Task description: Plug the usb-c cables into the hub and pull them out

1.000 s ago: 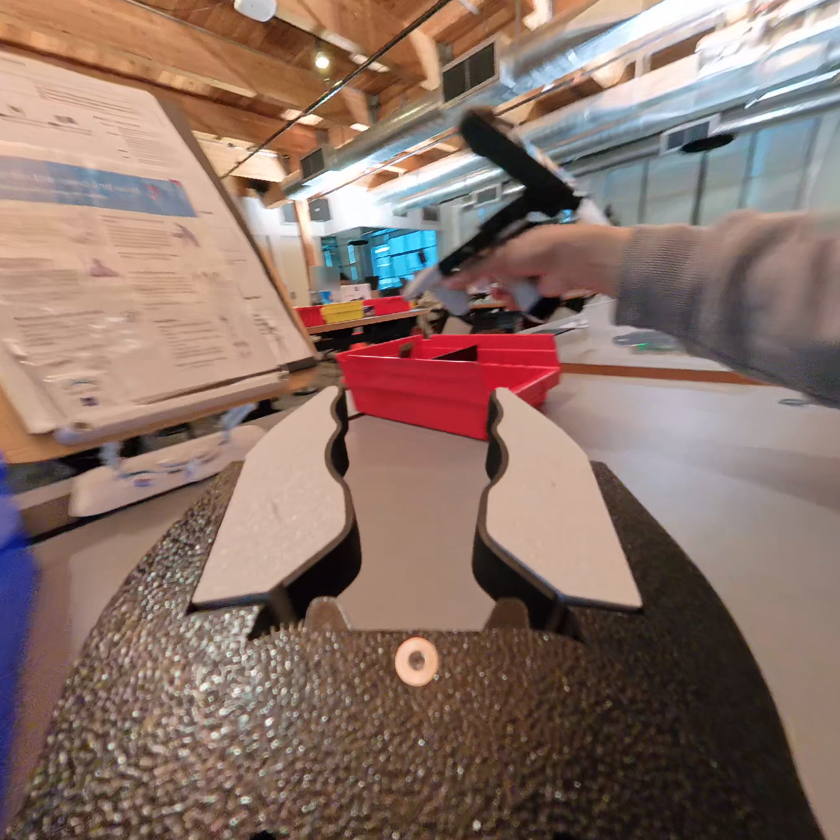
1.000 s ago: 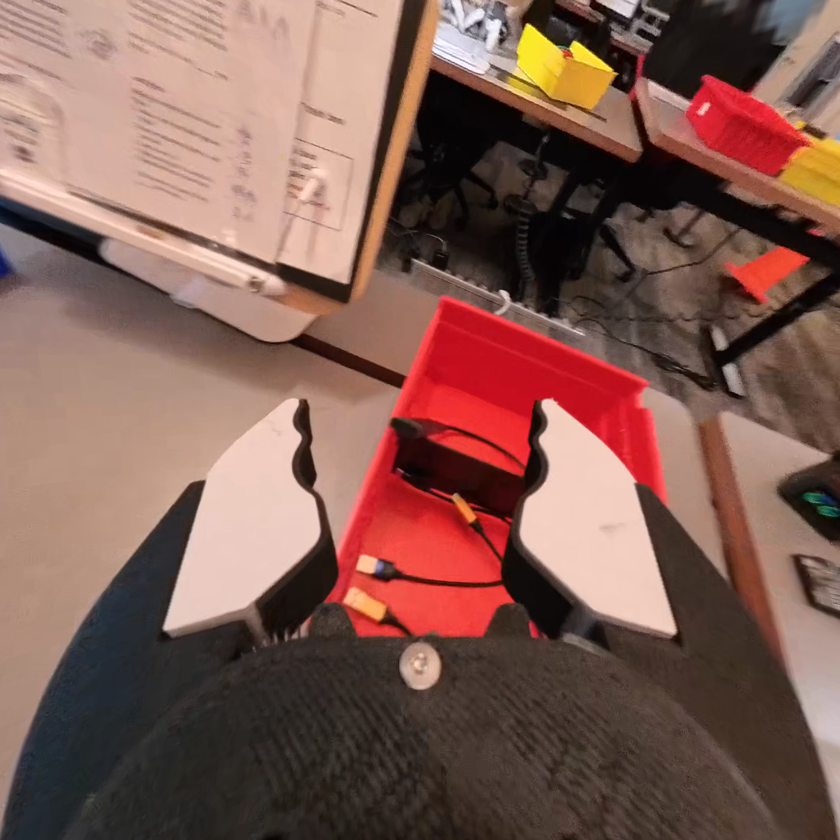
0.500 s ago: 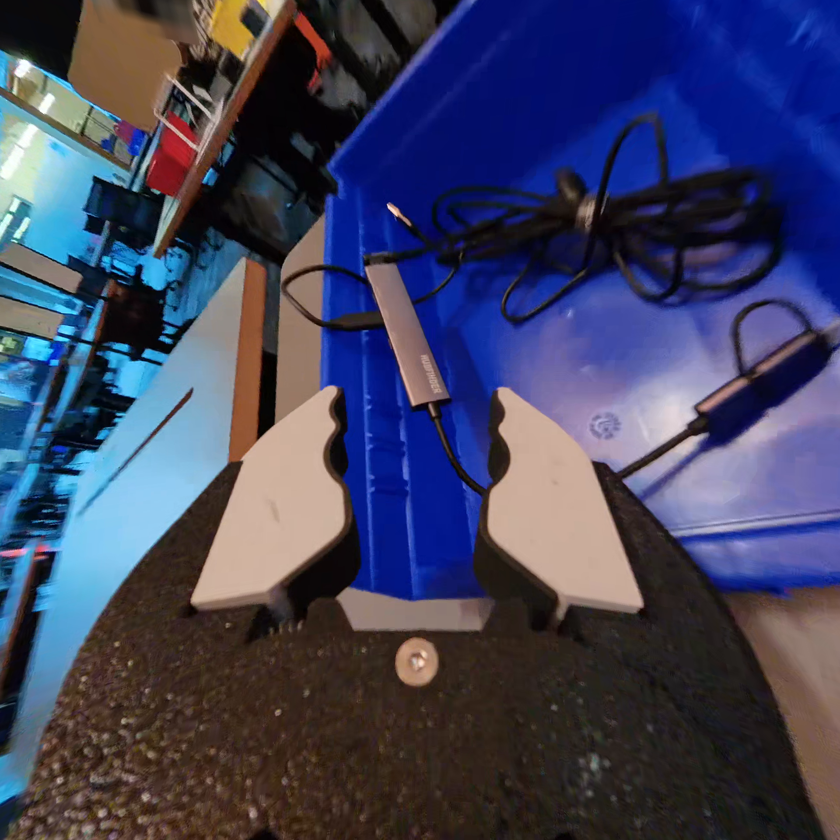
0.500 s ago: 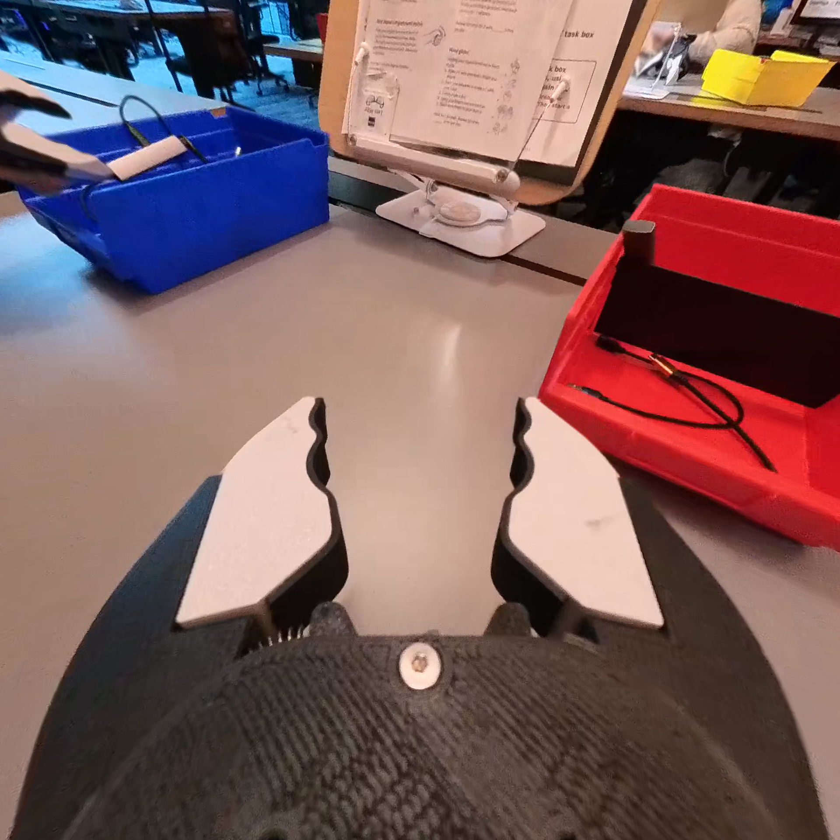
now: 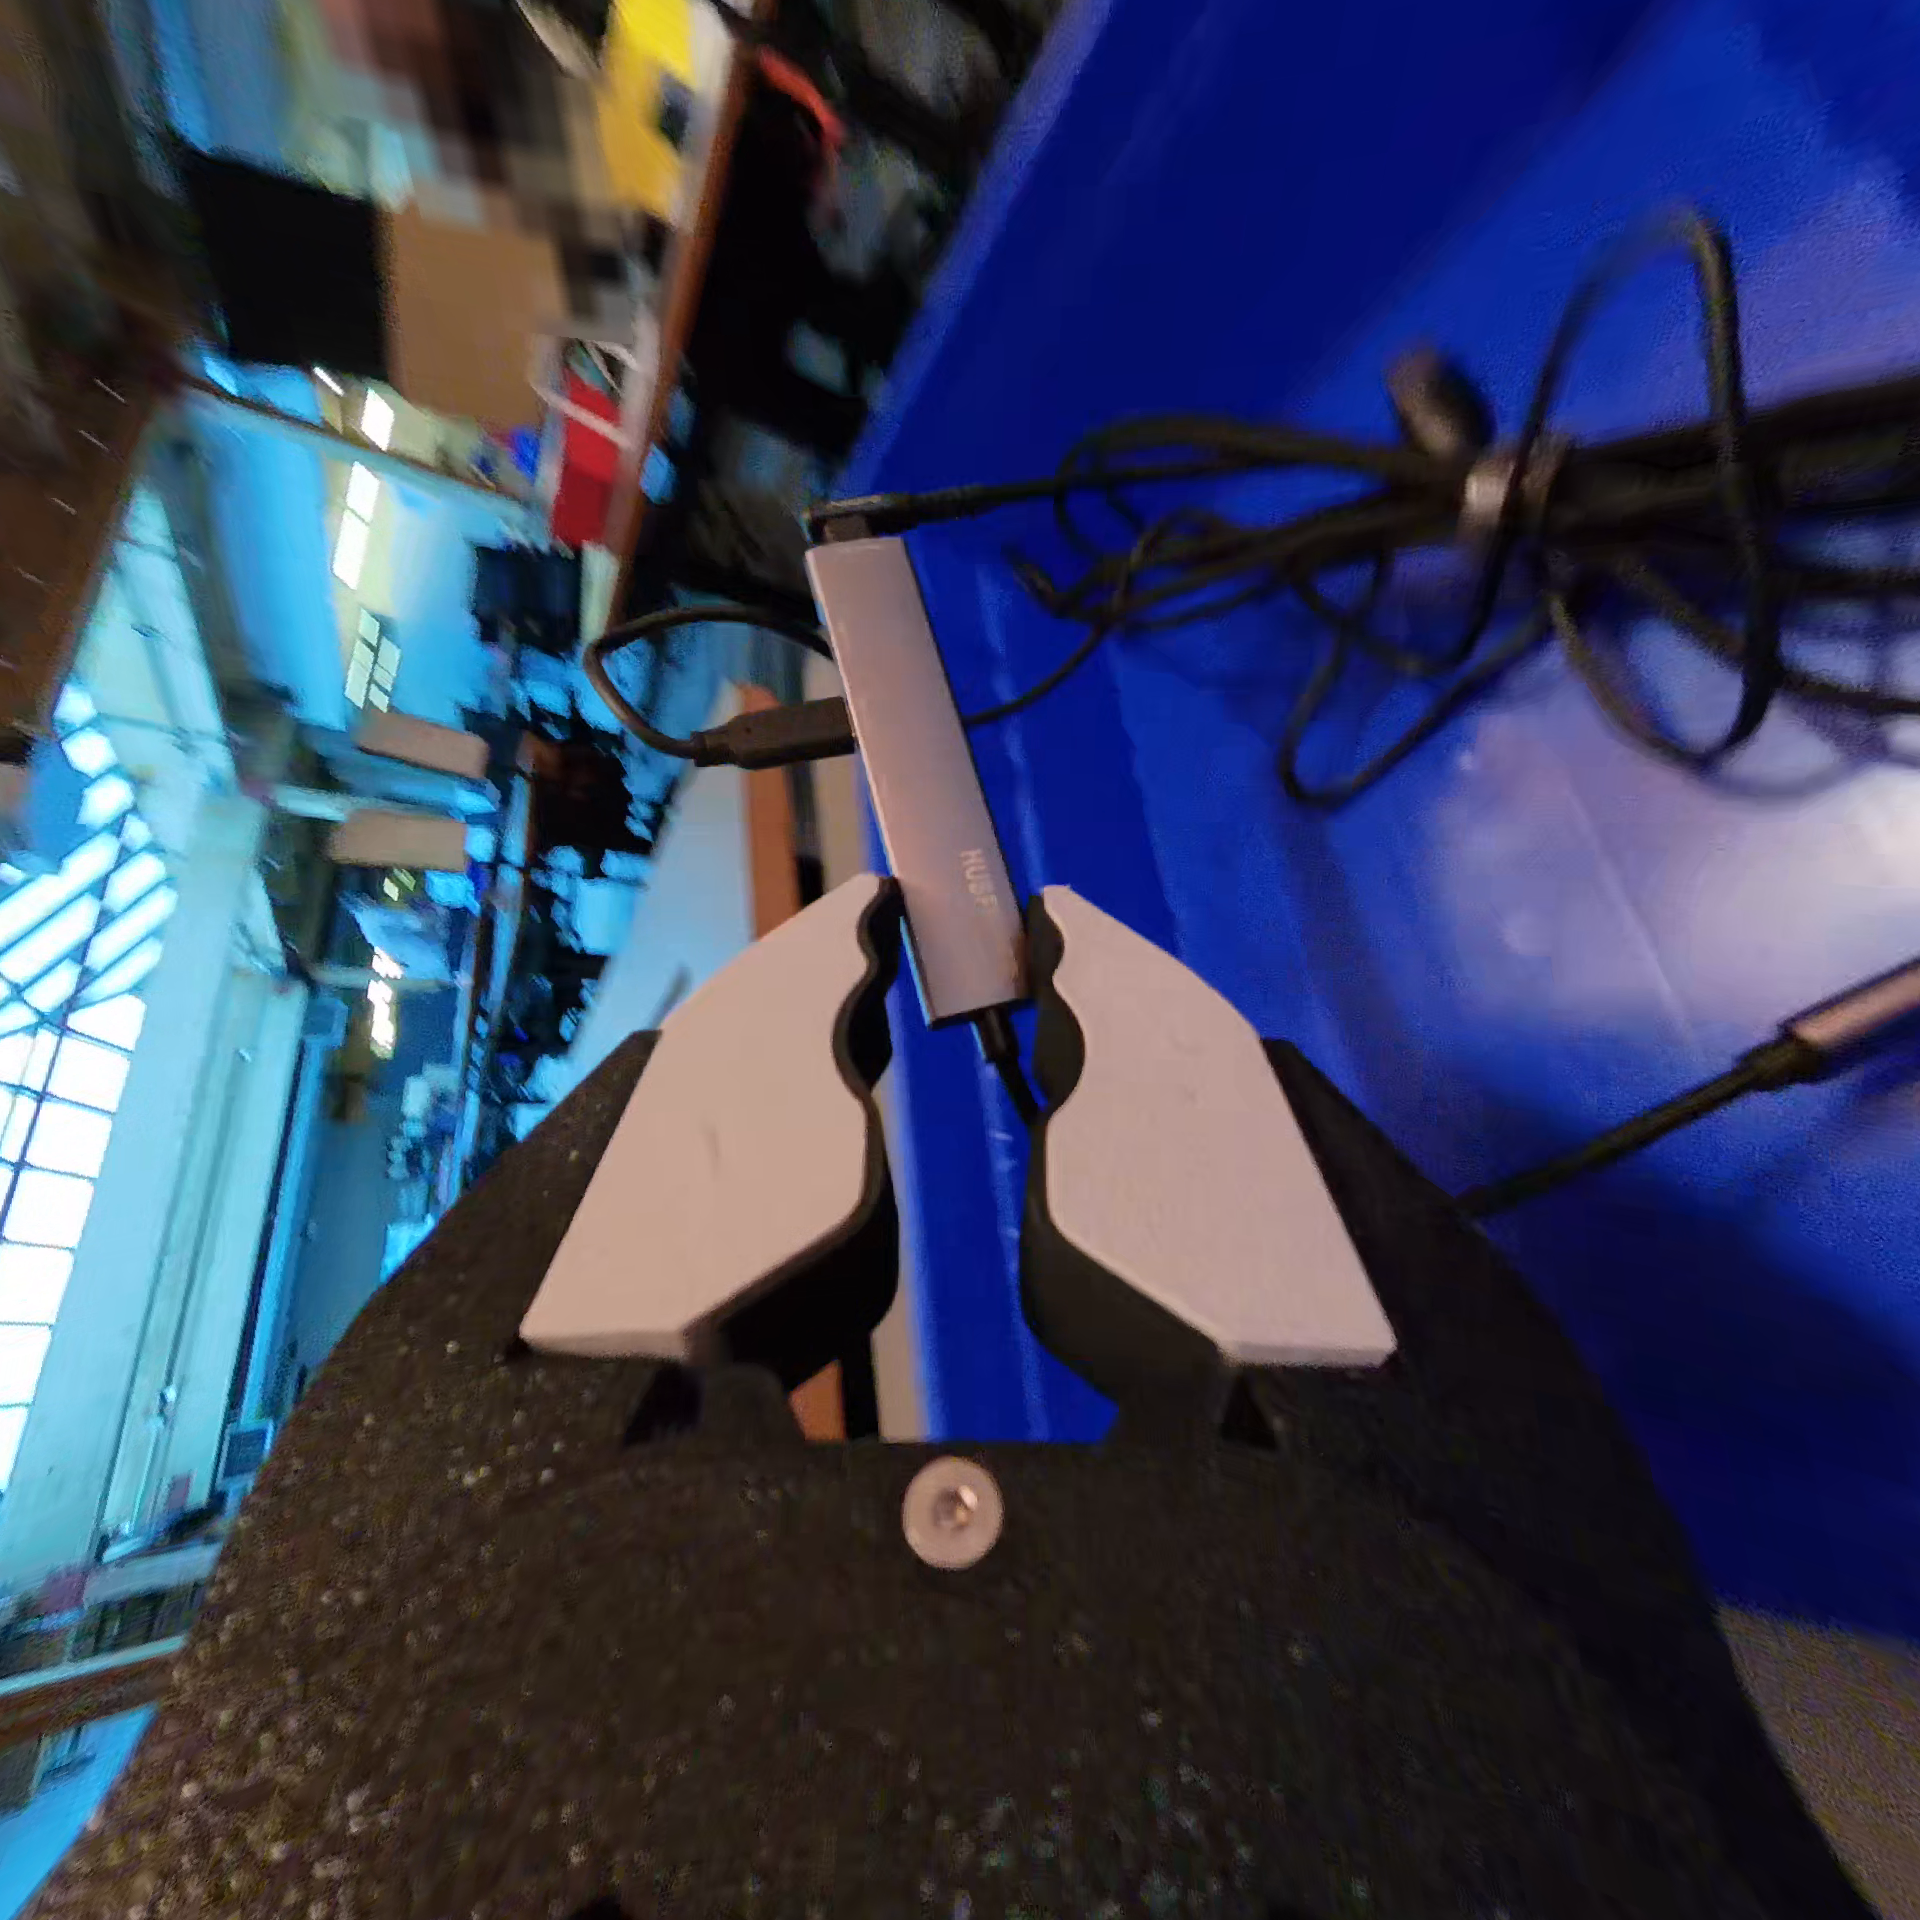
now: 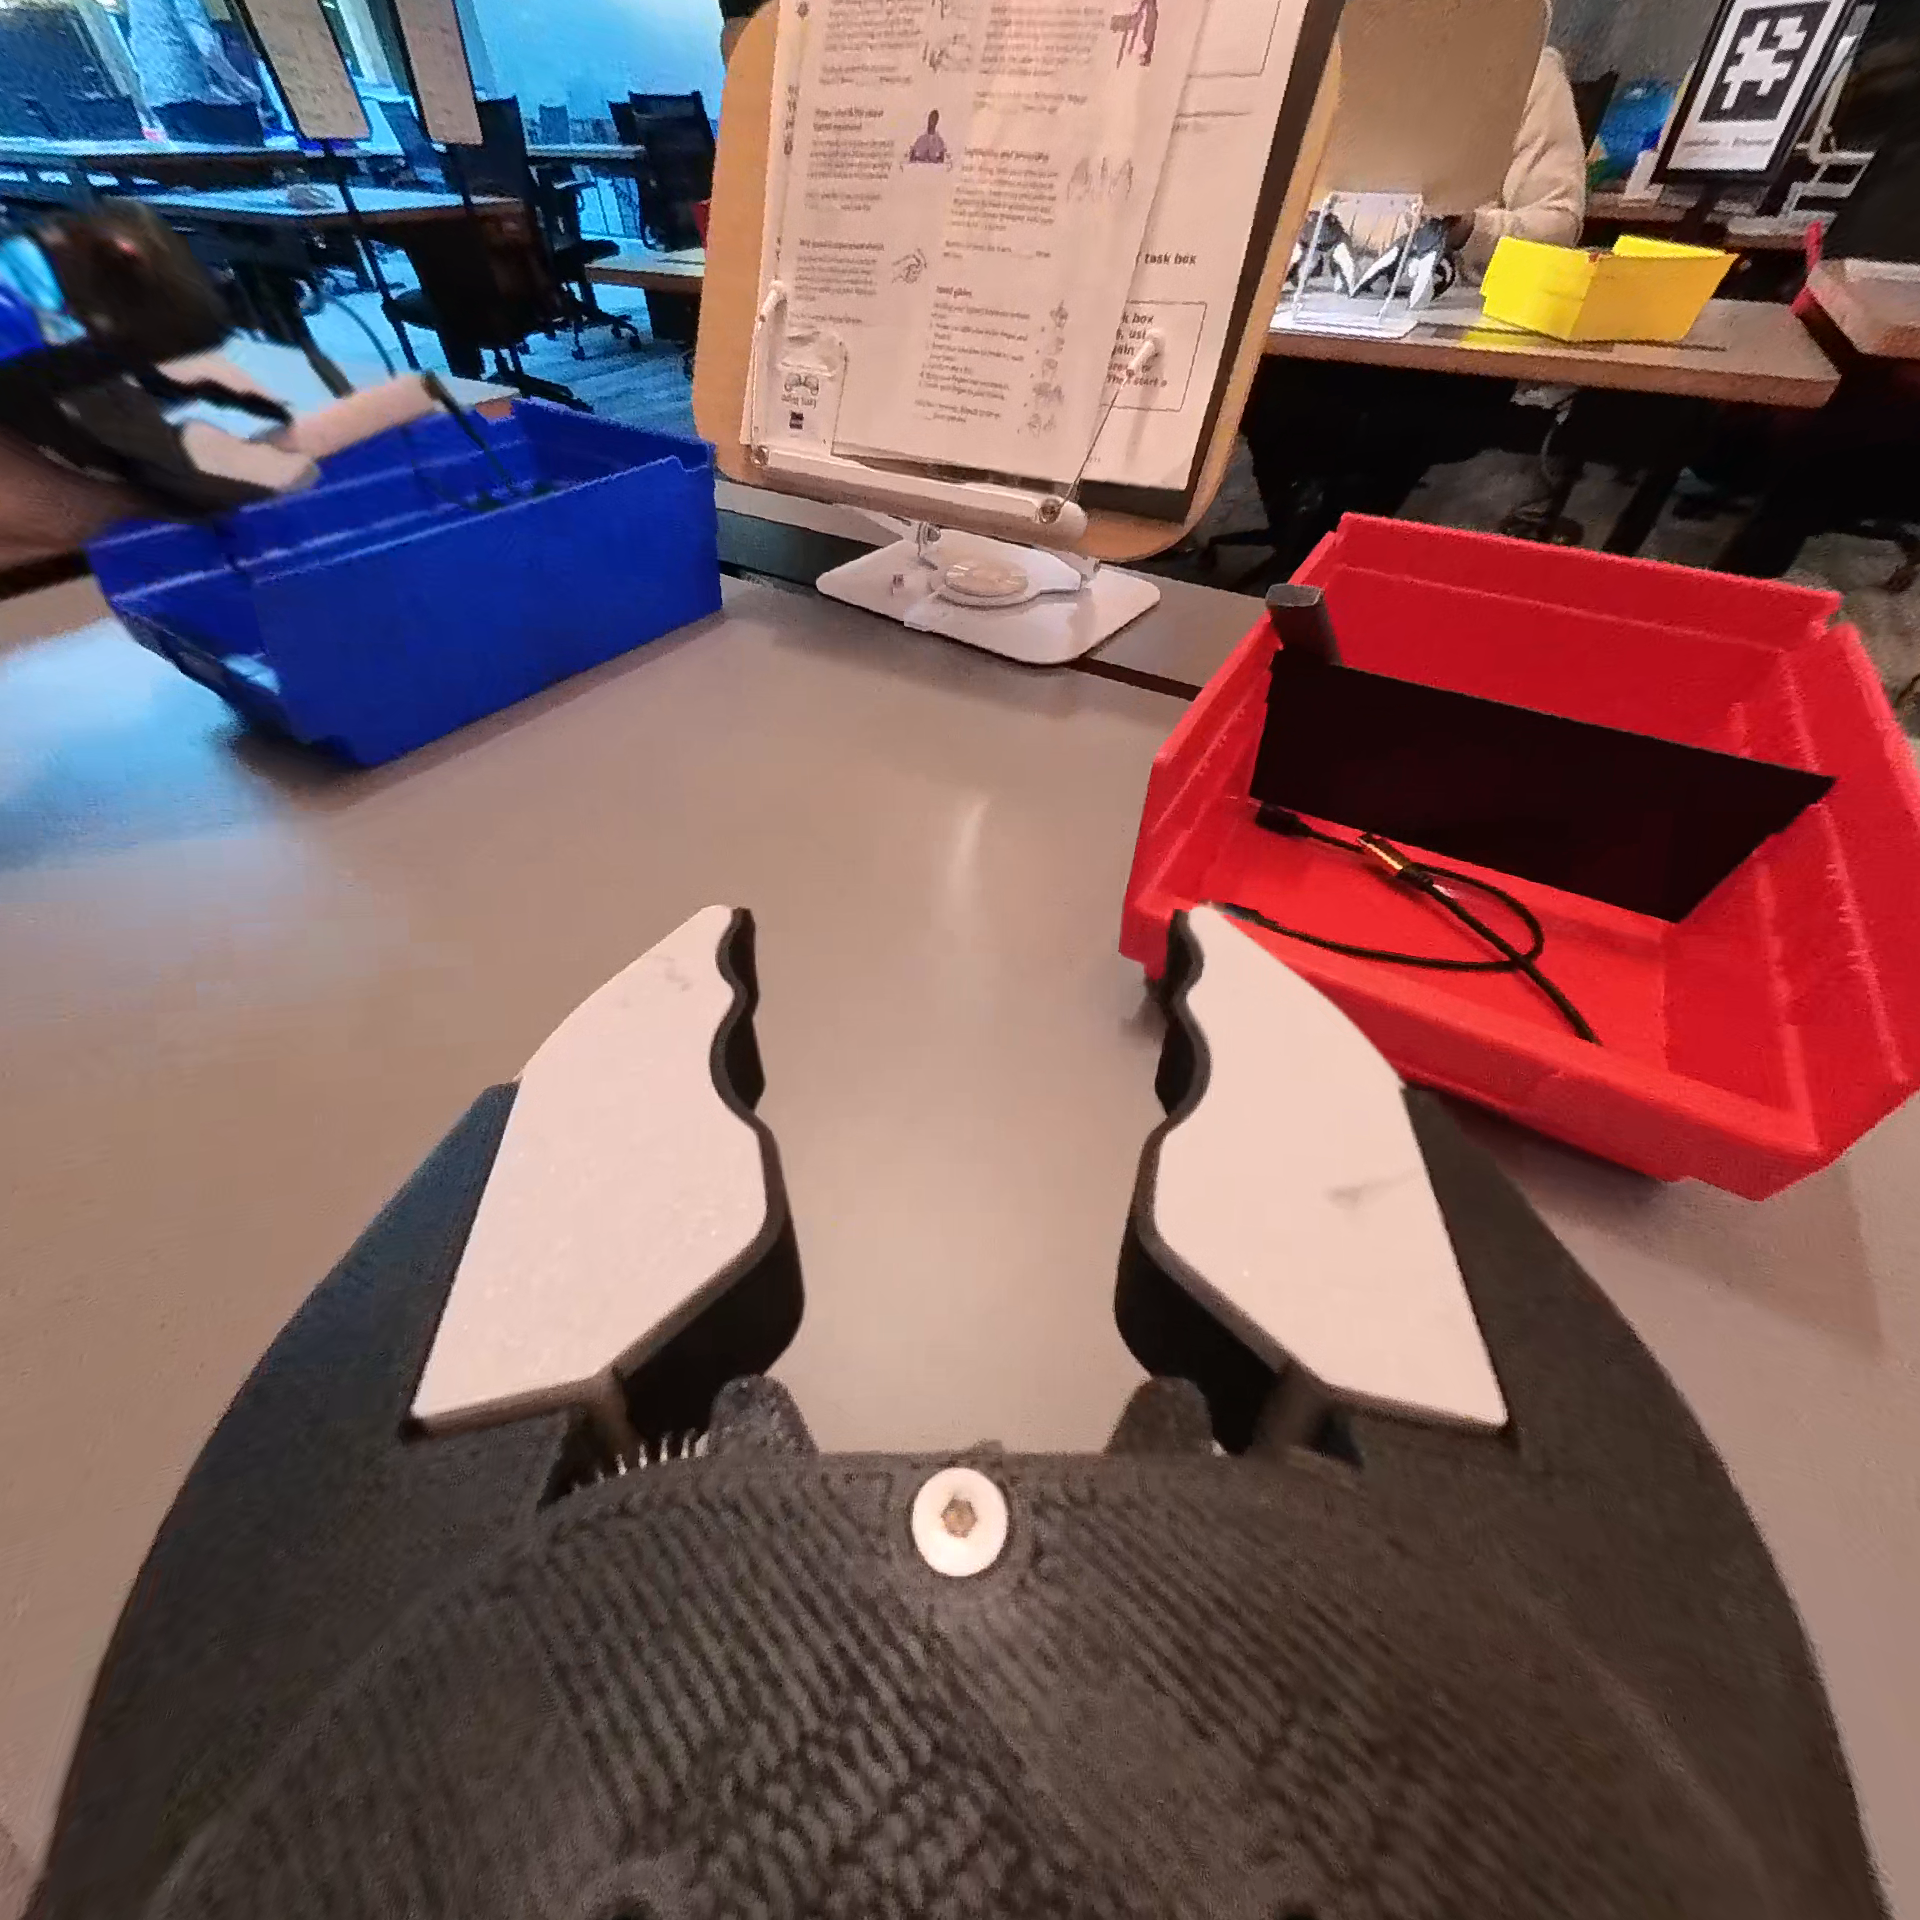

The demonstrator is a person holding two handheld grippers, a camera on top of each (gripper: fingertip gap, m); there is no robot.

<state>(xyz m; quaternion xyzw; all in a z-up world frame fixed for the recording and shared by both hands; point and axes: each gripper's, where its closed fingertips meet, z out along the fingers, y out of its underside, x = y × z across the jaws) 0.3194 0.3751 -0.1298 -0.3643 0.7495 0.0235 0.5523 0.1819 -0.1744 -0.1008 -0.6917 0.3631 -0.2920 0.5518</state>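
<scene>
Left wrist view shows the left gripper (image 5: 961,940) with its jaws pinched on the near end of the slim grey metal hub (image 5: 914,790), over the blue plastic bin (image 5: 1455,987); I'd keep that grip square and firm while lifting. A black cable plug (image 5: 774,736) sits in its side port. The right gripper (image 6: 961,977) hangs over the grey desk (image 6: 520,883), jaws spread and empty.

The table (image 6: 935,831) is a plain grey surface with a dull sheen. Toward its far left corner sits a blue bin (image 6: 468,582). At the middle of the far edge stands the white base (image 6: 997,603) of a document stand. Toward the far right sits a red bin (image 6: 1558,1039), well apart from the blue one, with bare table between them.
</scene>
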